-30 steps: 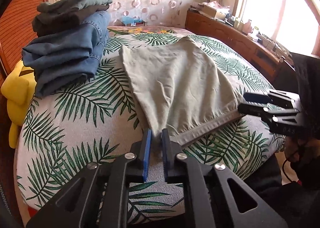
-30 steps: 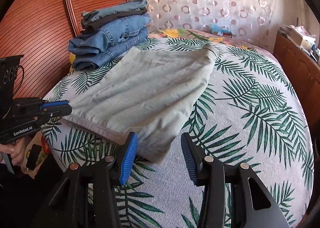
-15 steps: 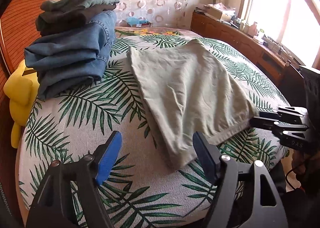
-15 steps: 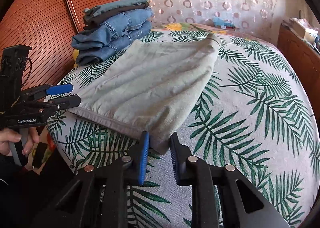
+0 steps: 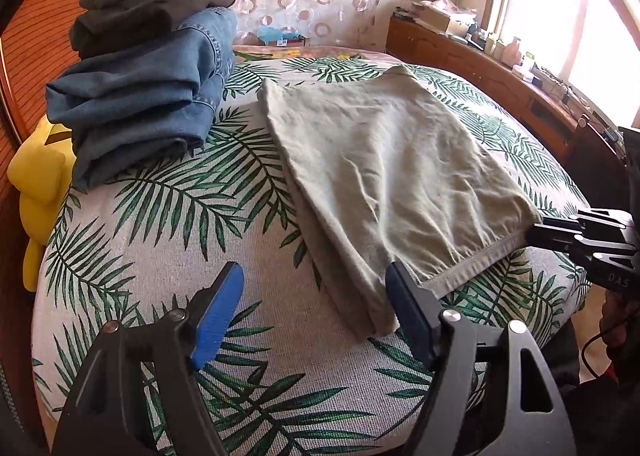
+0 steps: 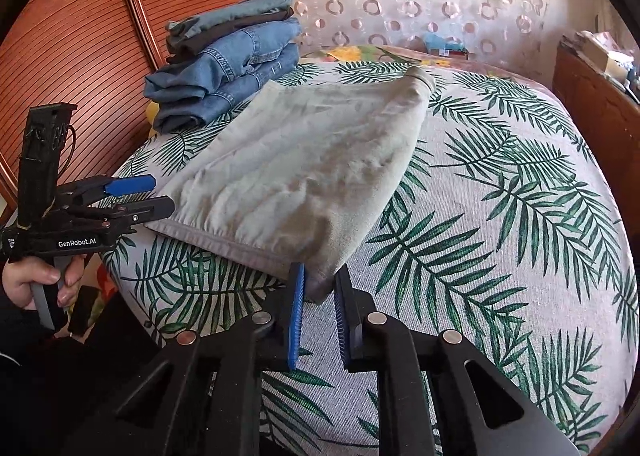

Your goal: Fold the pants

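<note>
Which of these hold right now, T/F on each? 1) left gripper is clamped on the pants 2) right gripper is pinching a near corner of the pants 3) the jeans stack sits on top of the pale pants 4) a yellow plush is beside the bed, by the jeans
1) Left gripper is clamped on the pale green pants. False: it stands open, and the near corner lies between its fingers untouched.
2) Right gripper is pinching a near corner. True: it is closed on the hem corner.
3) Jeans stack sits on the pants. False: it rests beside them on the leaf-print bed cover.
4) Yellow plush is at the bed's edge, by the jeans. True.
</note>
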### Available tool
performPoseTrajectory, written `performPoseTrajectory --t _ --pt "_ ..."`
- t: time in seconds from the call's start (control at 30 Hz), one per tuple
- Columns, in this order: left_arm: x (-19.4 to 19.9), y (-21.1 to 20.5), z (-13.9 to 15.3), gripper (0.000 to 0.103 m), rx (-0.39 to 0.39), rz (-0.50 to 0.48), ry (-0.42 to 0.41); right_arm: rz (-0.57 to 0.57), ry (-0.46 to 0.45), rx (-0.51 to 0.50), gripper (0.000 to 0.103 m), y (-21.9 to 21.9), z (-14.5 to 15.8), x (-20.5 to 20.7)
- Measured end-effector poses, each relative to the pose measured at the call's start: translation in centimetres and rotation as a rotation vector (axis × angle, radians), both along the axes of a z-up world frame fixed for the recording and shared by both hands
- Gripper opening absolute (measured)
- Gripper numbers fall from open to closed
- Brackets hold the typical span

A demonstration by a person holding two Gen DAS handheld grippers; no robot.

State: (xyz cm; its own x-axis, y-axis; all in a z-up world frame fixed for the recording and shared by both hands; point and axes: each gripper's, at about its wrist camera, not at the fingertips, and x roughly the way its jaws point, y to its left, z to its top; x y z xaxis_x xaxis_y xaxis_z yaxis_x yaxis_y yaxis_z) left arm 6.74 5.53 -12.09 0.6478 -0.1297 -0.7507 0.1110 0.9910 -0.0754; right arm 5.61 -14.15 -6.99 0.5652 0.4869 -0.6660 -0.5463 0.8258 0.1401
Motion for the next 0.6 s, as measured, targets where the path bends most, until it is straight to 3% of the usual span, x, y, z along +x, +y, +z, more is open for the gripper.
performPoseTrajectory --t 0.27,0.6 --pt "0.1 -0.4 1.0 0.074 0.006 -0.016 -0.033 -0.007 -0.022 0.017 0.017 -0.4 0.8 -0.4" --pt "1.3 -1.2 0.9 0.074 0.014 -0.026 -0.032 -0.048 -0.082 -0.009 0.04 0.3 1.5 0.0"
